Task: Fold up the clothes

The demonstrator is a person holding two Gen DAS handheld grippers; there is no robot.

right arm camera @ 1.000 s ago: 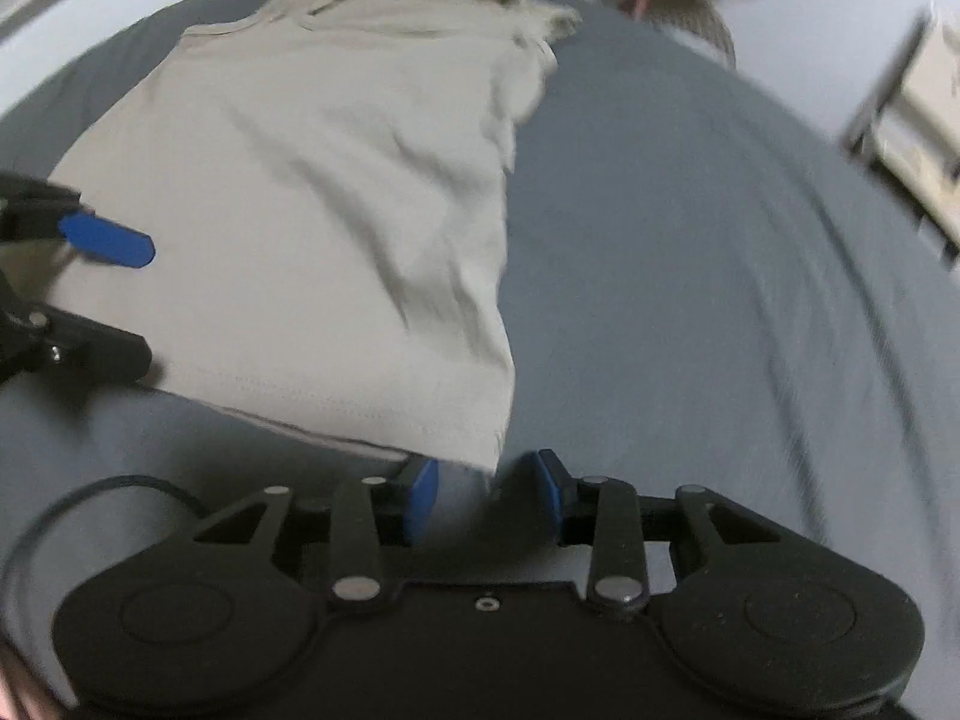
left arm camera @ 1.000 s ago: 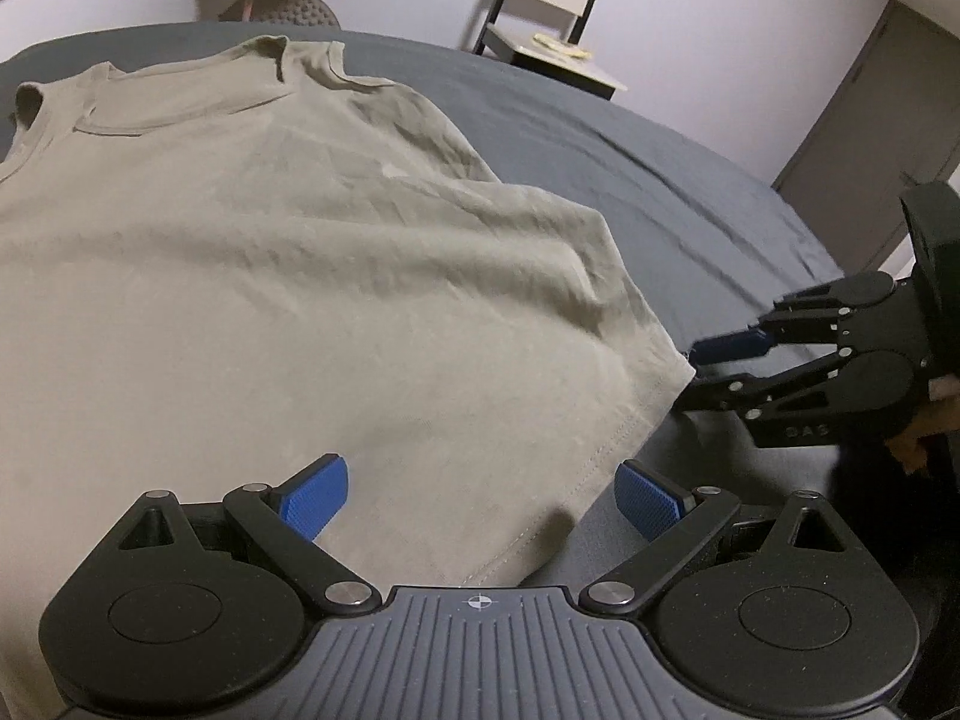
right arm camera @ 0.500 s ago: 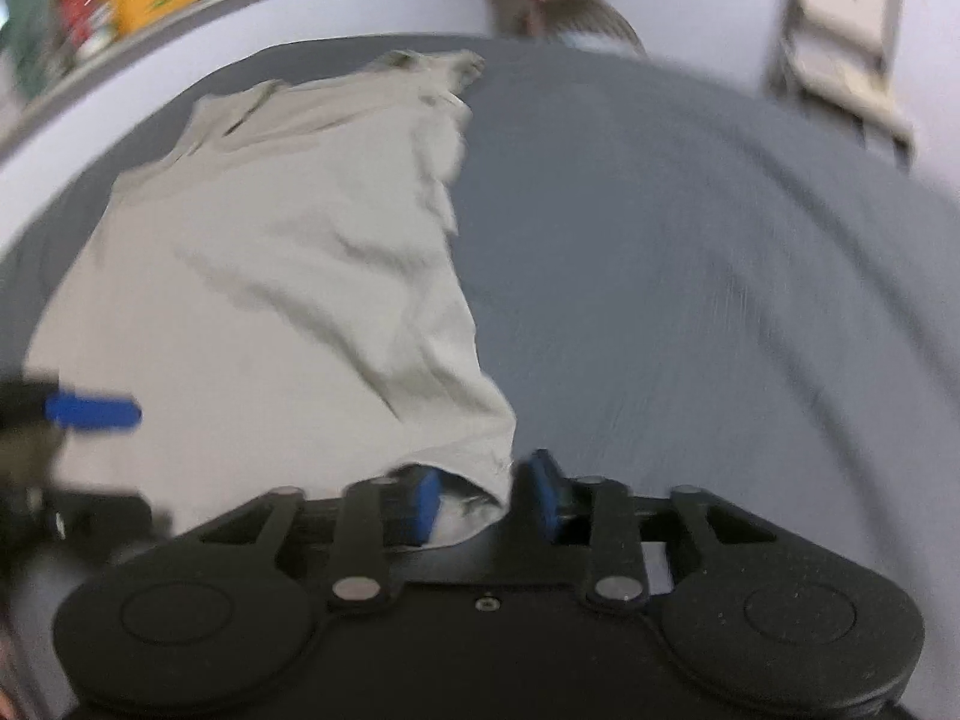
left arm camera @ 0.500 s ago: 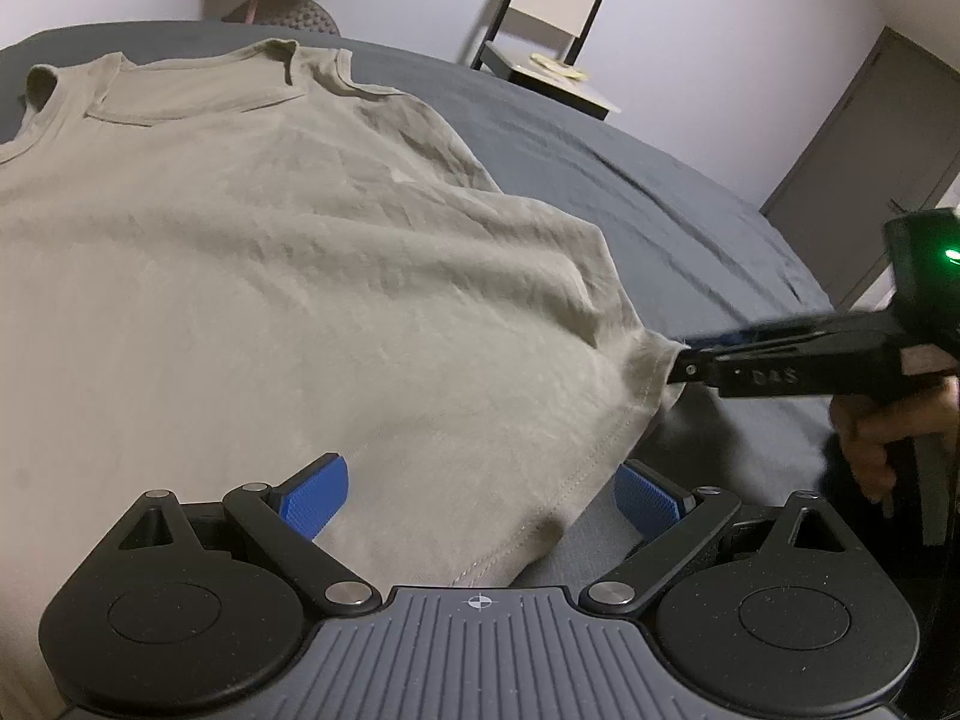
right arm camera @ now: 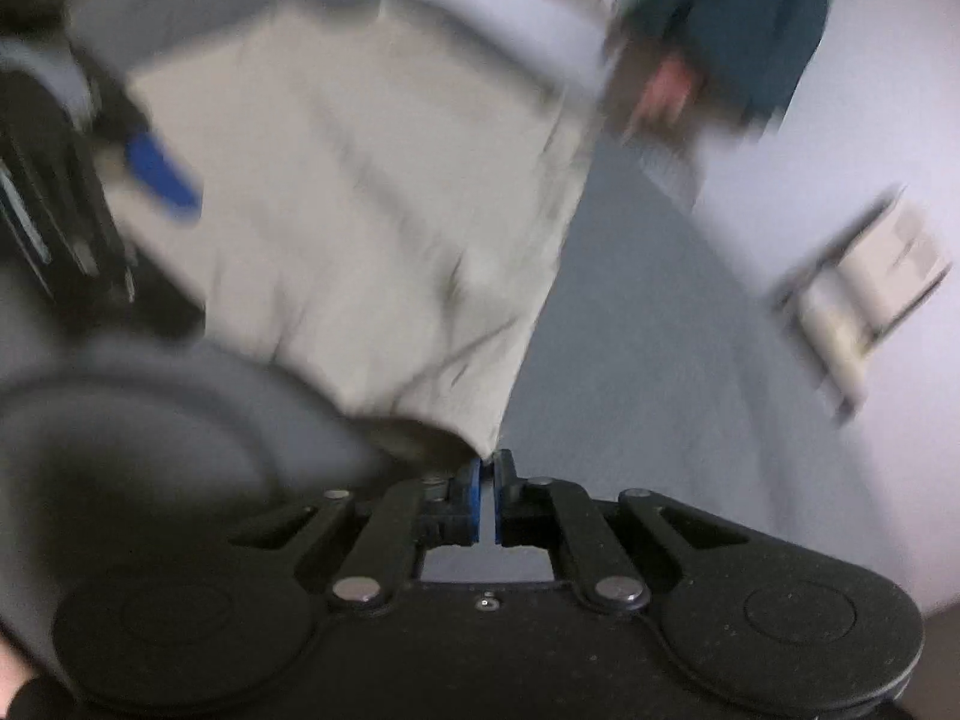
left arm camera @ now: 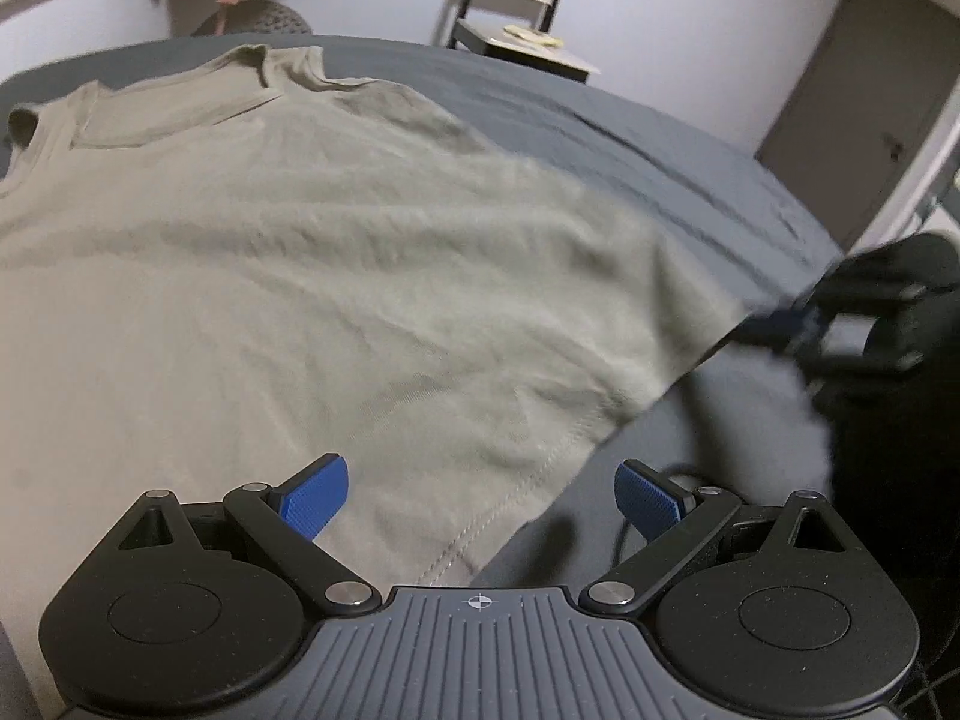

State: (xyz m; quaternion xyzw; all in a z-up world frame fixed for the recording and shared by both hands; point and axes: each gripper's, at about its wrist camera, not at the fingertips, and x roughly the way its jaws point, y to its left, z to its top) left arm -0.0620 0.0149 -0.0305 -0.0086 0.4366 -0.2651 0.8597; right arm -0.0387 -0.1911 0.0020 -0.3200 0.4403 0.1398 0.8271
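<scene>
A tan shirt (left arm camera: 312, 276) lies spread out on the gray bed (left arm camera: 630, 138). The right gripper (right arm camera: 487, 468) is pinched tight on the shirt's bottom corner, and that corner is pulled up off the bed. The left gripper (left arm camera: 480, 495) is wide apart over the shirt's bottom edge, holding nothing.

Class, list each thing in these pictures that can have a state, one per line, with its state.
Shirt: spread flat on the bed, unfolded, one bottom corner pinched and lifted.
Right gripper: shut on the shirt's corner.
Left gripper: open, over the shirt's hem, gripping nothing.
Door: closed.
</scene>
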